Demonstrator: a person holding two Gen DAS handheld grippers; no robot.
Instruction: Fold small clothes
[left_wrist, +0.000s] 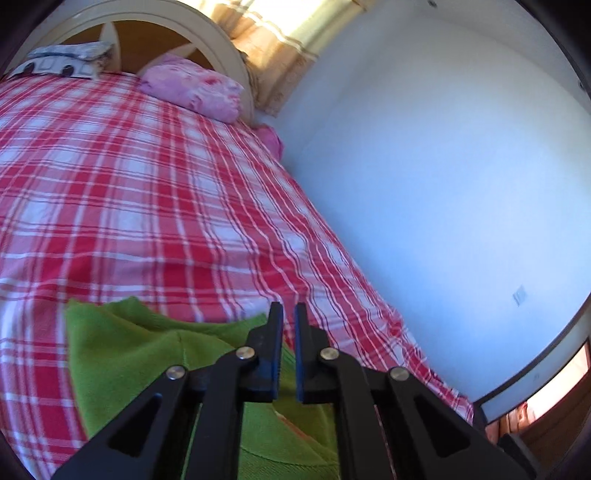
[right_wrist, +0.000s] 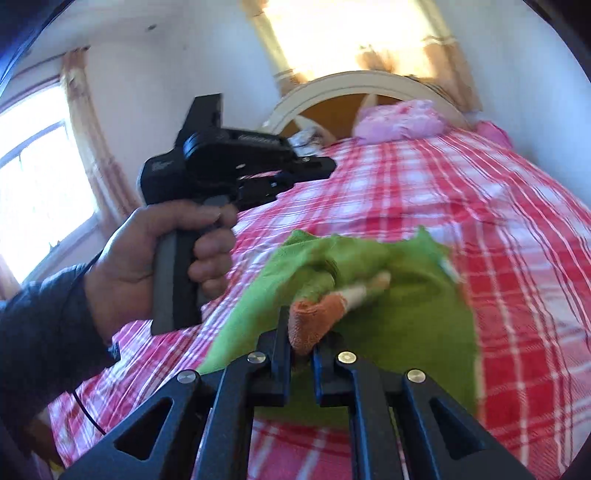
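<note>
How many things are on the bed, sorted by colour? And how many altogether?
Green: 1, the green garment with an orange cuff
Pink: 2, the big pink pillow and a small pink cushion by the wall
White with a dark pattern: 1, the patterned pillow at the headboard
Total: 4 things on the red checked bedspread

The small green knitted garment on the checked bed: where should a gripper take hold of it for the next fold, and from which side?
Probably at the raised far corner of the small green knitted garment, coming from the pillow side of the red-and-white checked bed cover. That corner stands up off the cover, so a finger can slide under it. The middle is bunched around an orange cuff.
</note>
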